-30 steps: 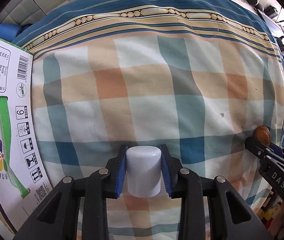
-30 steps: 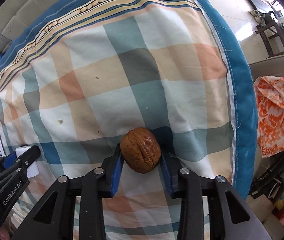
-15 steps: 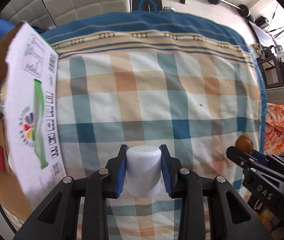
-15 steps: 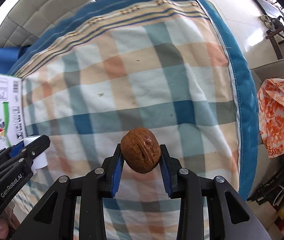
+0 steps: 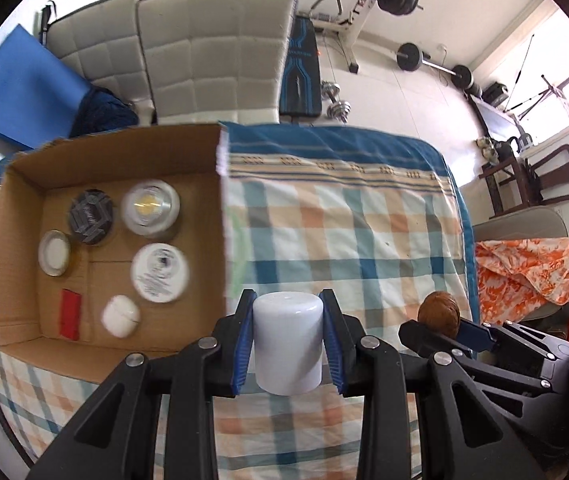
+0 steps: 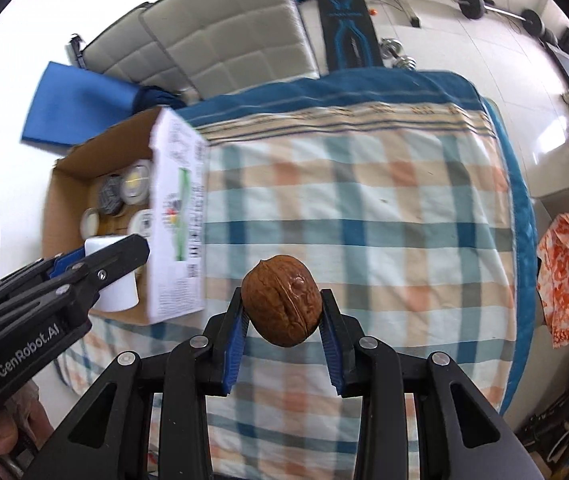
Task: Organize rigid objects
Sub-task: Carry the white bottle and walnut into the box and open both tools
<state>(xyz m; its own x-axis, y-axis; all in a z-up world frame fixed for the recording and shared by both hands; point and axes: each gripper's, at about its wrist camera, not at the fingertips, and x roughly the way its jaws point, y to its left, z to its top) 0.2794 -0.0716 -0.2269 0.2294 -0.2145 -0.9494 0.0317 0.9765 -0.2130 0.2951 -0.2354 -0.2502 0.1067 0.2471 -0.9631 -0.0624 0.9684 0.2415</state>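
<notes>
My left gripper (image 5: 287, 340) is shut on a white plastic cap (image 5: 287, 342) and holds it high above the checked bedspread, just right of the open cardboard box (image 5: 16, 240). My right gripper (image 6: 282, 318) is shut on a brown walnut (image 6: 282, 300), also raised above the bedspread. The walnut shows in the left wrist view (image 5: 439, 313) to the right of the cap. The left gripper and cap (image 6: 110, 280) show in the right wrist view near the box's white side (image 6: 176, 220).
The box holds several round lids and jars (image 5: 150, 208), a small white case (image 5: 120, 316) and a red block (image 5: 70, 314). The checked bedspread (image 5: 344, 232) covers the bed. An orange patterned cloth (image 5: 524, 268) lies to the right. Padded panels and gym weights stand behind.
Both grippers have risen well above the bed with their objects. The left view now looks down into the open box, which was seen only from its side before.
</notes>
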